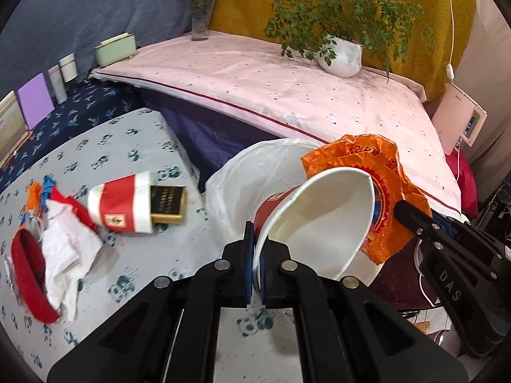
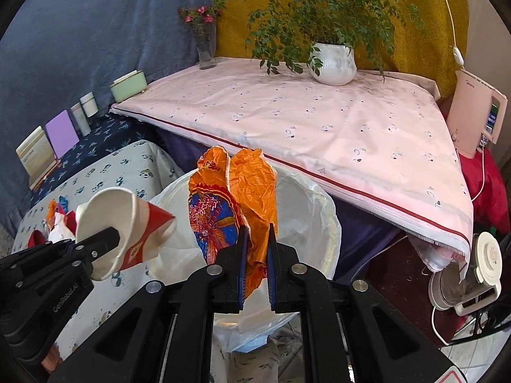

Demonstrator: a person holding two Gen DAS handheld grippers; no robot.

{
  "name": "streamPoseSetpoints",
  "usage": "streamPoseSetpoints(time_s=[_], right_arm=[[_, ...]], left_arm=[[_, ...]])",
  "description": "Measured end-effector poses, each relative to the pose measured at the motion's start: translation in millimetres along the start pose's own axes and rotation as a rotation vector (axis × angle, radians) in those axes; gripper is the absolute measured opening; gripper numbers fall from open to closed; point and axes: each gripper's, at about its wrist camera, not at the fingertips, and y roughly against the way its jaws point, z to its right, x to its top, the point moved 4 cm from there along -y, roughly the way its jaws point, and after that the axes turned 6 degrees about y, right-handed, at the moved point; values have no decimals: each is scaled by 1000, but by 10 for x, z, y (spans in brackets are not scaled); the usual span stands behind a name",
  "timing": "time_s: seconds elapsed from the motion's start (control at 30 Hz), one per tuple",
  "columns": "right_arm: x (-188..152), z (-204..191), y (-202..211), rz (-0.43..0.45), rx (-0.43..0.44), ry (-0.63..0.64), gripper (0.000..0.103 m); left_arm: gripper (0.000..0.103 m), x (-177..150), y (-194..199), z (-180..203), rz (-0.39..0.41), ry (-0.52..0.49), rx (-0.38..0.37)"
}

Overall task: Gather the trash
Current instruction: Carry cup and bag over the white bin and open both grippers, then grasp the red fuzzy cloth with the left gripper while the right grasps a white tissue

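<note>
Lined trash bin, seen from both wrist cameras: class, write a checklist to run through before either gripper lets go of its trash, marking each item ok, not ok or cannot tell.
1. Left gripper shut on the rim of the squashed red-and-white paper cup: ok.
2. Right gripper shut on the crumpled orange plastic wrapper: ok.
3. White-lined trash bin mouth open and unblocked: ok.
4. Wrapper hangs over the bin mouth: ok in the right wrist view.
5. Cup fully over the bin, not the bear-print tabletop: cannot tell.
6. Table cleared of trash: not ok; a second red-and-white cup and crumpled white paper remain.
</note>
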Motion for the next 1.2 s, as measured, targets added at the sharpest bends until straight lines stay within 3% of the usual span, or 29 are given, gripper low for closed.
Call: streamPoseSetpoints(time_s=[0.07, 0.1, 0.2, 0.23, 0.63, 0.9, 1.2], right_arm=[[15, 31, -44, 0, -5, -7, 17], [26, 48, -63, 1, -13, -14, 20], [59, 103, -85, 7, -13, -46, 37], [71, 117, -73, 14, -19, -53, 39], [83, -143, 149, 41, 13, -21, 47], [5, -771, 240, 29, 102, 62, 47], [-101, -1613, 212, -12, 228, 164, 47]], left_arm=[[4, 34, -68, 64, 8, -9, -8], [12, 54, -95, 76, 11, -8, -5], [55, 96, -105, 41, 28, 4, 16], [59, 113, -71, 10, 50, 18, 27], [66, -12, 231, -574, 67, 128, 120], [75, -246, 567, -1325, 73, 249, 236], [76, -465, 787, -2310, 57, 374, 403]])
